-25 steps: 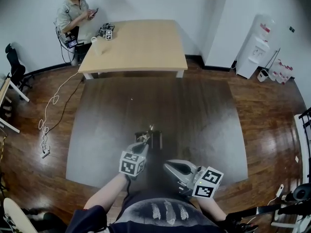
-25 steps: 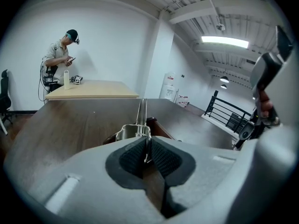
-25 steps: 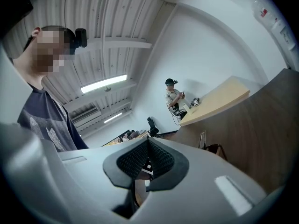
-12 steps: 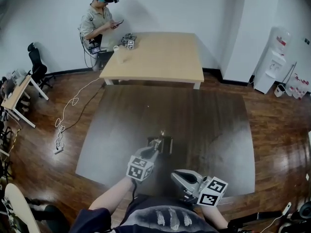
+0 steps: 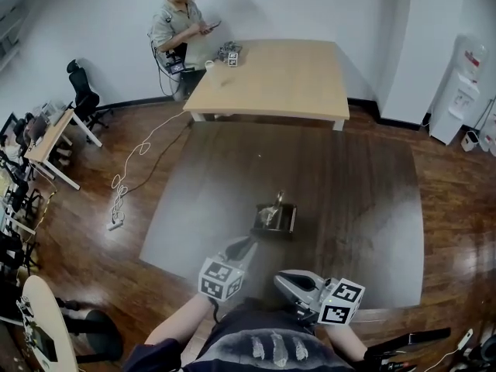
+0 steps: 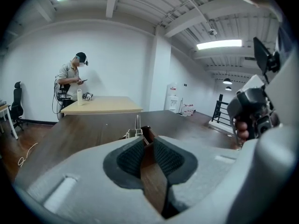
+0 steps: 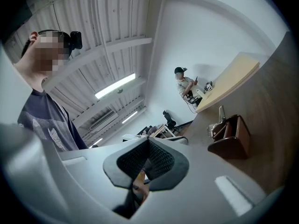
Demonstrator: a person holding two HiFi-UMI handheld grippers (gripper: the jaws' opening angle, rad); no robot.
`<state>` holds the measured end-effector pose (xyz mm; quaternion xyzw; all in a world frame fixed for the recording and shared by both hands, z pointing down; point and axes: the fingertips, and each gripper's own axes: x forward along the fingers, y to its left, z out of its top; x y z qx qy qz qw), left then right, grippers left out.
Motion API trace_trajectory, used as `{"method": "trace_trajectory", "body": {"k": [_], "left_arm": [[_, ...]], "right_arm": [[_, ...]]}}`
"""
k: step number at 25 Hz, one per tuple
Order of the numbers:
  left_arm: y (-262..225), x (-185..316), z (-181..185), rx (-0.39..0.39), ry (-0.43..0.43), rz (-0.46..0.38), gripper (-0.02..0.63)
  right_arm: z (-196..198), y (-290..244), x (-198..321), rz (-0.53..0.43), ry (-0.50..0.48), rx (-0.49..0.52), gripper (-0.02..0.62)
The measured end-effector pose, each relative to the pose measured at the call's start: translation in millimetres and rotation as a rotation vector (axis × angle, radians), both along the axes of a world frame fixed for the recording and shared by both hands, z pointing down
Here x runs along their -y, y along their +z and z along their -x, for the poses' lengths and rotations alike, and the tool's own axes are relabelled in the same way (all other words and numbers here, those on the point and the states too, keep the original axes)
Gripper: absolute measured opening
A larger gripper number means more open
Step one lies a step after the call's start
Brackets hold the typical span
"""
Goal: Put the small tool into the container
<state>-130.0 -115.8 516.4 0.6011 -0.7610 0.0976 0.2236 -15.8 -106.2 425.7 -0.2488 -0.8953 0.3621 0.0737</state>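
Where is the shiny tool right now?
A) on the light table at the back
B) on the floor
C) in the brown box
C: the tool sticks up out of the brown box, which sits on the dark table.

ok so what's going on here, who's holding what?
A person works at a dark table with a handheld gripper in each hand. The brown container sits on the table, and a slim metal tool stands up out of it, so the tool looks to be already in. The left gripper points at the container from just short of it. Its jaws have just been opening and nothing is between them. The right gripper is held near the person's body, jaws shut and empty.
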Motion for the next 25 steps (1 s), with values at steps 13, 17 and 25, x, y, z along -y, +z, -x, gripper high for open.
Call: {"method": "trace_trajectory", "body": {"k": [13, 17, 25], "left_arm": [[-61, -48, 41, -0.103, -0.008, -0.339, 0.002], [-59, -70, 50, -0.156, 0.013, -0.368, 0.002], [-77, -81, 54, -0.222, 0.104, -0.463, 0.002]], "right_arm": [[46, -8, -86, -0.127, -0.039, -0.014, -0.002], [58, -6, -111, -0.164, -0.024, -0.036, -0.002], [57, -2, -117, -0.168, 0.112, -0.098, -0.002]]}}
